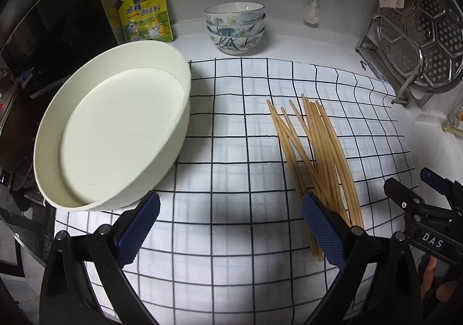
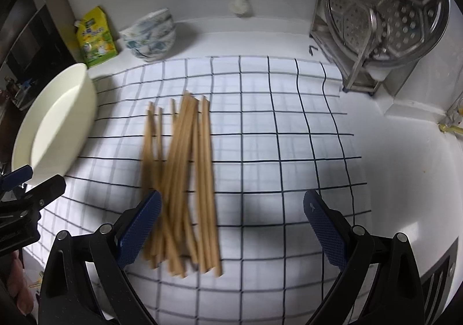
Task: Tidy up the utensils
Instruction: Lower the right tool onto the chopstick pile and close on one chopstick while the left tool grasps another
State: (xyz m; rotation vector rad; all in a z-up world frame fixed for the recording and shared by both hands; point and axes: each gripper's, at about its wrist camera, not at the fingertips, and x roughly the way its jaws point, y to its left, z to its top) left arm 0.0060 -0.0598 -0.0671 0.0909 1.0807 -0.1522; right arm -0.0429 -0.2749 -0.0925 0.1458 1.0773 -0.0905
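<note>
Several wooden chopsticks (image 1: 315, 157) lie in a loose pile on the white cloth with a dark grid (image 1: 231, 128). A cream round container (image 1: 113, 134) sits empty at the cloth's left edge. My left gripper (image 1: 230, 209) hovers open above the cloth, its right pad over the near ends of the chopsticks. In the right wrist view the chopsticks (image 2: 185, 180) lie just right of the left pad of my open right gripper (image 2: 233, 209); the container (image 2: 55, 122) is at far left. Nothing is between either pair of pads.
Stacked patterned bowls (image 1: 235, 27) and a yellow seasoning pouch (image 1: 146, 12) stand at the back. A steel rack with a perforated steamer plate (image 1: 416, 35) is at the right; a white brush (image 1: 312, 15) hangs on the wall. A white sink (image 2: 405, 166) lies right of the cloth.
</note>
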